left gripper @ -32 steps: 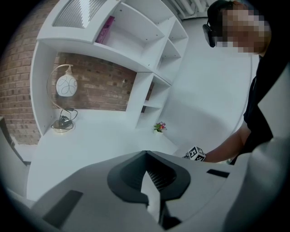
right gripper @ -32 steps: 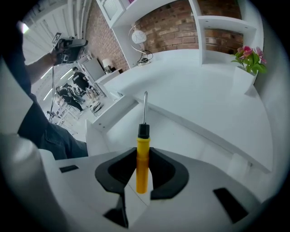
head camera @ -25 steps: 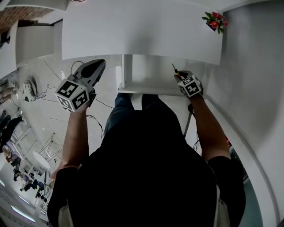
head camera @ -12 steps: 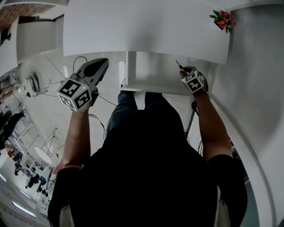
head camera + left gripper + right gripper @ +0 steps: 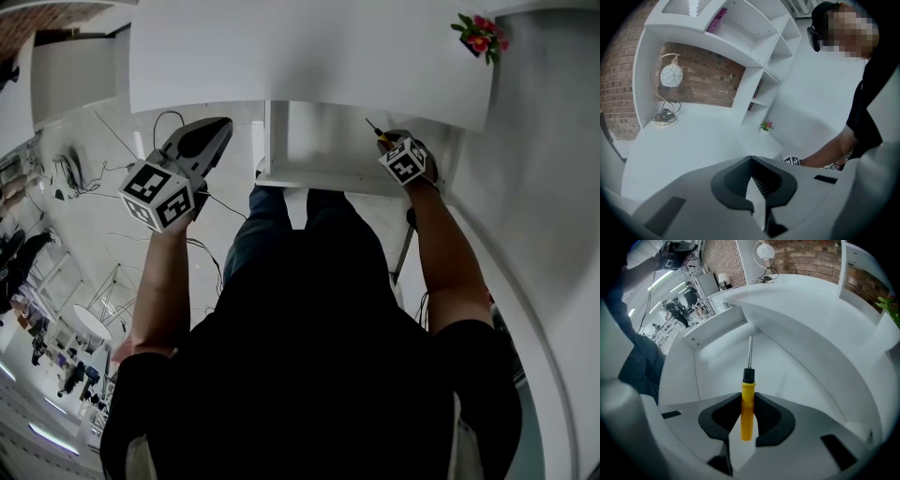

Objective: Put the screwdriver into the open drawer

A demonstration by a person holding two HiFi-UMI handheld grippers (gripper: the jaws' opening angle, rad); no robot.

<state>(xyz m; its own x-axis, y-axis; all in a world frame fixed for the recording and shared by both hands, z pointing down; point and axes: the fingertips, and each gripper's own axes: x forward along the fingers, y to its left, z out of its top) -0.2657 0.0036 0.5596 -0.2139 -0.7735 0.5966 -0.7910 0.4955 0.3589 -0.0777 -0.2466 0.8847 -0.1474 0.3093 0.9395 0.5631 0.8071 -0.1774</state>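
Over the open drawer [image 5: 677, 380], the right gripper [image 5: 746, 416] is clamped on the yellow handle of the screwdriver [image 5: 748, 380]. The screwdriver's metal shaft points at the drawer's bare white bottom, with room on both sides between the walls and the overhanging edge of the counter [image 5: 811, 301] ahead. The left gripper [image 5: 753, 159], its jaws together on nothing, hangs over the floor [image 5: 103, 244] left of the drawer and apart from the counter's edge; black-and-white square markers cover each gripper's cube.
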